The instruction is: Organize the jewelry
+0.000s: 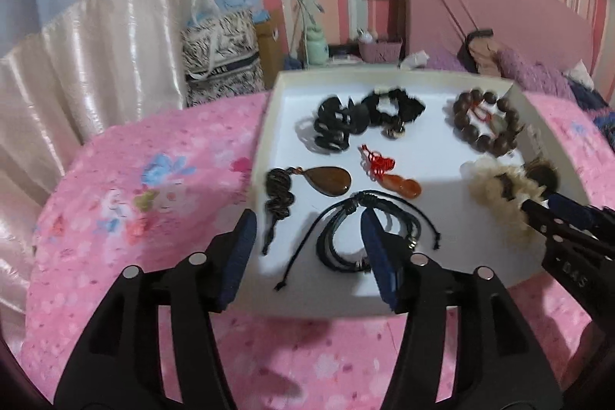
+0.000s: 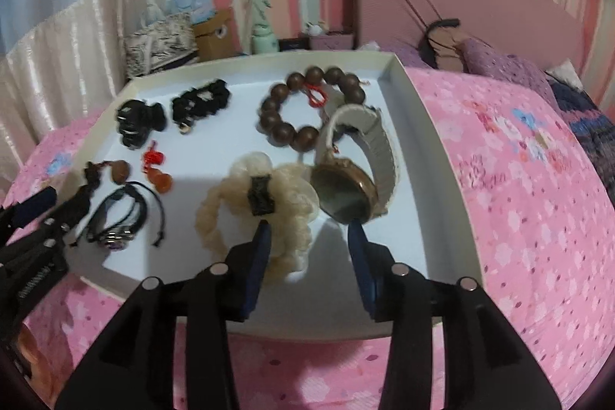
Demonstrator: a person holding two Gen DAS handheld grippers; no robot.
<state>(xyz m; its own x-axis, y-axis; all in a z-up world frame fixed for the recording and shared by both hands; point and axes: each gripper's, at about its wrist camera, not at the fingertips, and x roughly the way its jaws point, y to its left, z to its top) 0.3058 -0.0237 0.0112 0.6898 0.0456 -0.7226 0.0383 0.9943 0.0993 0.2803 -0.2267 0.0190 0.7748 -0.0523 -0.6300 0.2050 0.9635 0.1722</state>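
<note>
The left gripper point(image 1: 305, 229) hangs with fingers apart over the black cord bracelet point(image 1: 348, 233) in the white tray point(image 1: 265, 125); the right gripper point(image 2: 309, 237), also spread, sits just before the cream scrunchie point(image 2: 253, 202), its right finger perhaps touching the watch point(image 2: 346, 195)

the tray point(image 2: 430, 125) lies on the bed point(image 2: 530, 210). in it, along the far edge from left to right: two hair ties point(image 2: 140, 122) point(image 2: 200, 102), then the bead bracelet point(image 2: 307, 106). the watch point(image 2: 353, 179) sits before the bracelet, the fluffy scrunchie point(image 2: 246, 214) just left of the watch. the cord bracelet point(image 2: 119, 218) lies near the front left corner, the two pendants point(image 1: 330, 181) point(image 1: 399, 185) behind it.
</note>
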